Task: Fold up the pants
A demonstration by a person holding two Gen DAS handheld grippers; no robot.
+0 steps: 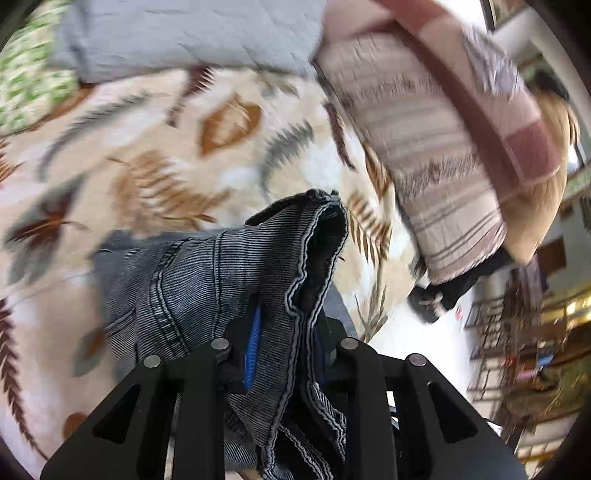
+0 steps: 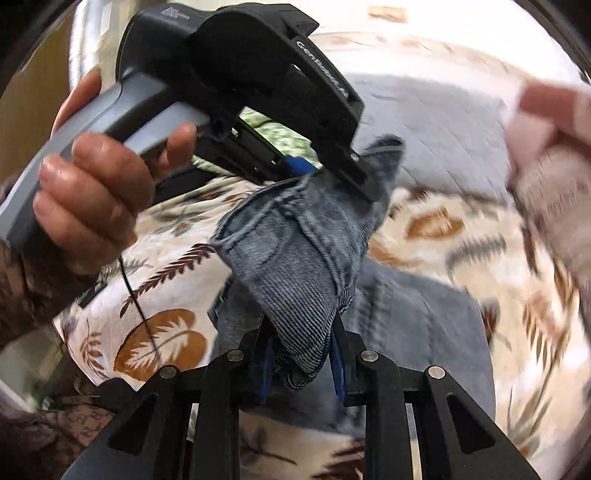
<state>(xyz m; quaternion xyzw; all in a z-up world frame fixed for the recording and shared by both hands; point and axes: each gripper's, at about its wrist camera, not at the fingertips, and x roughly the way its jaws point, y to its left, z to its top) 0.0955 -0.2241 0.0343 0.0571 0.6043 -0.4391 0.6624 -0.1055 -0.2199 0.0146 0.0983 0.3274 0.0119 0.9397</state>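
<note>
Two grippers, one garment: both are clamped on the denim pants [image 1: 207, 280], lifted above the leaf-print bedspread [image 1: 147, 155].

Left gripper [image 1: 284, 354]: jaws closed on a bunched hem or waistband edge, several layers of cloth pinched between the blue pads [image 1: 253, 350]. Same gripper shows in the right wrist view [image 2: 317, 173], held by the person's hand [image 2: 92, 199], biting the far end of the cloth.

Right gripper [image 2: 303, 350]: jaws closed on a fold of the same denim, a stitched edge hanging out below the pads.

Position relative to the bedspread: the gripped ends are off it; the rest trails down and lies on it. A grey quilted blanket [image 1: 184, 33] is at the far side of the bedspread, a striped pillow [image 1: 443, 140] beside that.

Handling, my read:
- Soft but heavyish. Denim drapes, holds no shape, so the span between grips will sag.
- Not slippery; ribbed weave gives the pads bite. Not fragile.
- Seams and hems are thick and stiff, the best hold points.
- Bunched grips risk pinching uneven layers, giving a crooked fold.

Frames are motion-blurred, so I can't tell whether these are waistband corners or leg cuffs.
</note>
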